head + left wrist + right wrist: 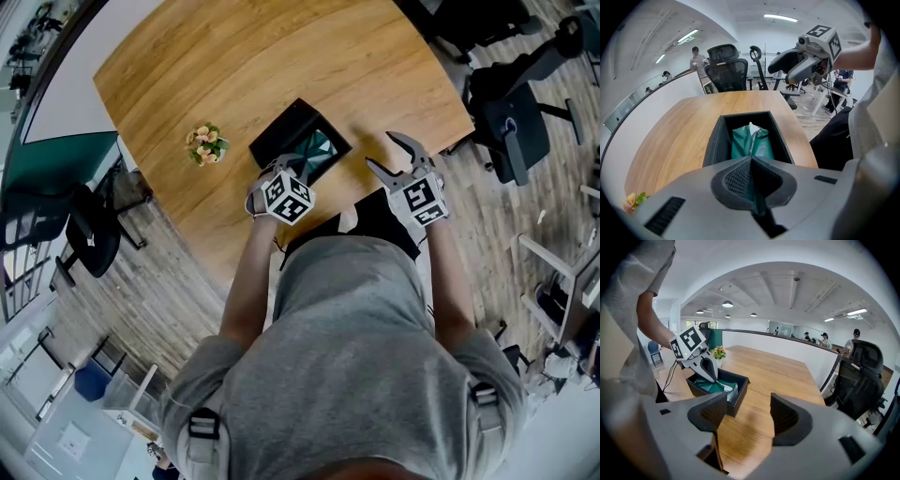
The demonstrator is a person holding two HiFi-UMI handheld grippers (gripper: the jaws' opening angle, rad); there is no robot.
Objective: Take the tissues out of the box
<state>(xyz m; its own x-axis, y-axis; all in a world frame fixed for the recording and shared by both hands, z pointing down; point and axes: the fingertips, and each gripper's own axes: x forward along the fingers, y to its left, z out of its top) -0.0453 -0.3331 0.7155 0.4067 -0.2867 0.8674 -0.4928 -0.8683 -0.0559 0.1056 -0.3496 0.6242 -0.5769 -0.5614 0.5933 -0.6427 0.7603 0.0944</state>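
A black open-topped box (281, 134) stands on the wooden table (216, 75), and a green pack of tissues (319, 150) lies inside it. My left gripper (296, 169) reaches into the box's near end. In the left gripper view its jaws are shut (751, 160) on a fold of the green pack (751, 140), which shows between the pads. My right gripper (380, 150) hangs open over the table just right of the box with nothing between its fingers. The right gripper view shows those jaws (747, 416) apart, with the box (739, 391) and the left gripper (711, 375) beyond.
A small pot of flowers (205, 143) sits on the table left of the box. Black office chairs stand beyond the table's right end (511, 122) and off its left side (89, 230). The table's near edge runs close to the person's body.
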